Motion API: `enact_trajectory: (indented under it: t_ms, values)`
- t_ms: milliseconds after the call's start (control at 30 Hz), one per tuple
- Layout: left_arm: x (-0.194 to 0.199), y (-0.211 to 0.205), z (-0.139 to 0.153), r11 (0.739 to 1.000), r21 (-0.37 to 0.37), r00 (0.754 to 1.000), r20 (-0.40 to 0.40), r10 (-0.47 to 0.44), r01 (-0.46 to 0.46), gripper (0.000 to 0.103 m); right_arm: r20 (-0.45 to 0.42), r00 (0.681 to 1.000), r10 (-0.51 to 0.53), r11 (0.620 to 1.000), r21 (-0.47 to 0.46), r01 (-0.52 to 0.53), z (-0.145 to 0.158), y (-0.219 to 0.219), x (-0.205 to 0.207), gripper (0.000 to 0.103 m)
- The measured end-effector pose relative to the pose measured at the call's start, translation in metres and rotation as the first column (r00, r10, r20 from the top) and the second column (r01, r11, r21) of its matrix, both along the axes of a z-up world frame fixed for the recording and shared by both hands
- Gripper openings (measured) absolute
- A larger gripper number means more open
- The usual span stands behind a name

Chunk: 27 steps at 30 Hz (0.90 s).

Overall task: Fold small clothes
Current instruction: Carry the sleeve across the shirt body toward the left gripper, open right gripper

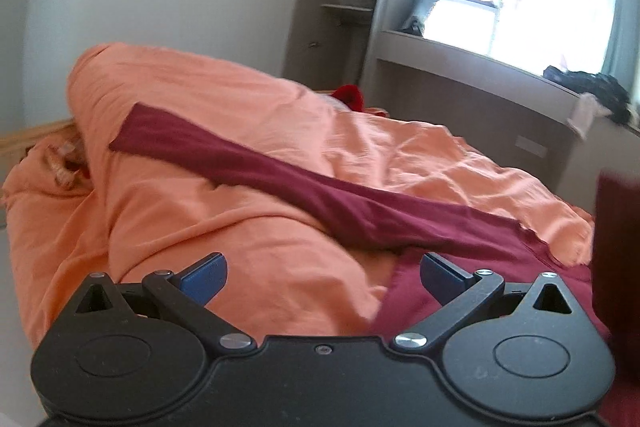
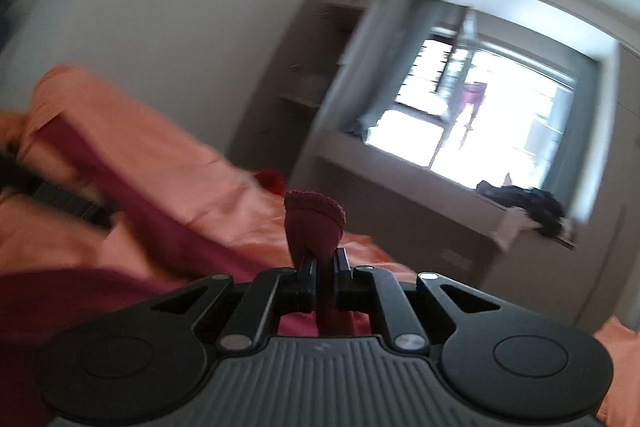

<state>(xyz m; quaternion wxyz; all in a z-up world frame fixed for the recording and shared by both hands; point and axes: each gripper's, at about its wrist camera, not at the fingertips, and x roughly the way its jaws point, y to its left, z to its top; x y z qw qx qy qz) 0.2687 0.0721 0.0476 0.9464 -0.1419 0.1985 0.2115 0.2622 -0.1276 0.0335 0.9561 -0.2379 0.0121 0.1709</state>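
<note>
One maroon garment [image 1: 304, 187] sprawls long across the duvet [image 1: 200, 99], right gripper [image 2: 323, 259] clamping its hem, left gripper [image 1: 324, 277] spread empty.

Maroon garment [image 1: 304, 187] stretched across orange bedding (hem [image 2: 316, 215] pinched, lifted).

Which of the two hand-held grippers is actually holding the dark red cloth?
The right hand-held gripper: its jaws are pinched shut on a fold of the dark red cloth. The left hand-held gripper is wide open and empty.

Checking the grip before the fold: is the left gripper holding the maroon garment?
No, the left gripper stands open with nothing between its blue pads, and the maroon garment lies on the orange duvet.
</note>
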Motion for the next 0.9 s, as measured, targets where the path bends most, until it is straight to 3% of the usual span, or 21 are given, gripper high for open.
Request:
enact_trajectory:
  t_ms: [233, 267, 367, 500, 667, 800, 900]
  values:
    - [0.004, 0.003, -0.001, 1.0, 0.014, 1.0, -0.001, 0.007, -0.007, 0.103, -0.092, 0.99, 0.103, 0.981, -0.156, -0.116, -0.041, 0.027, -0.007, 0.013]
    - [0.006, 0.002, -0.002, 1.0, 0.019, 1.0, 0.001, -0.001, 0.001, 0.103, -0.107, 0.987, 0.119, 0.975, -0.175, -0.137, -0.044, 0.028, -0.008, 0.019]
    - [0.01, -0.003, -0.002, 0.998, 0.012, 0.999, 0.005, -0.054, 0.054, 0.103, -0.149, 0.975, 0.167, 0.964, -0.184, -0.193, -0.051, 0.023, -0.006, 0.055]
    - [0.013, -0.008, -0.005, 0.993, -0.023, 0.993, 0.009, -0.116, 0.117, 0.103, -0.199, 0.948, 0.247, 0.955, -0.117, -0.273, -0.059, 0.007, -0.02, 0.08]
    - [0.025, -0.02, -0.01, 0.984, -0.062, 0.986, -0.006, -0.169, 0.168, 0.103, -0.223, 0.946, 0.238, 0.966, -0.047, -0.254, -0.056, -0.025, -0.027, 0.091]
    - [0.033, -0.026, -0.014, 0.983, -0.076, 0.985, -0.028, -0.171, 0.169, 0.103, -0.269, 0.937, 0.222, 0.975, 0.043, -0.219, -0.05, -0.045, -0.013, 0.089]
    - [0.035, -0.026, -0.016, 0.983, -0.085, 0.986, -0.027, -0.164, 0.161, 0.103, -0.313, 0.91, 0.273, 0.962, 0.101, -0.254, -0.046, -0.041, 0.006, 0.082]
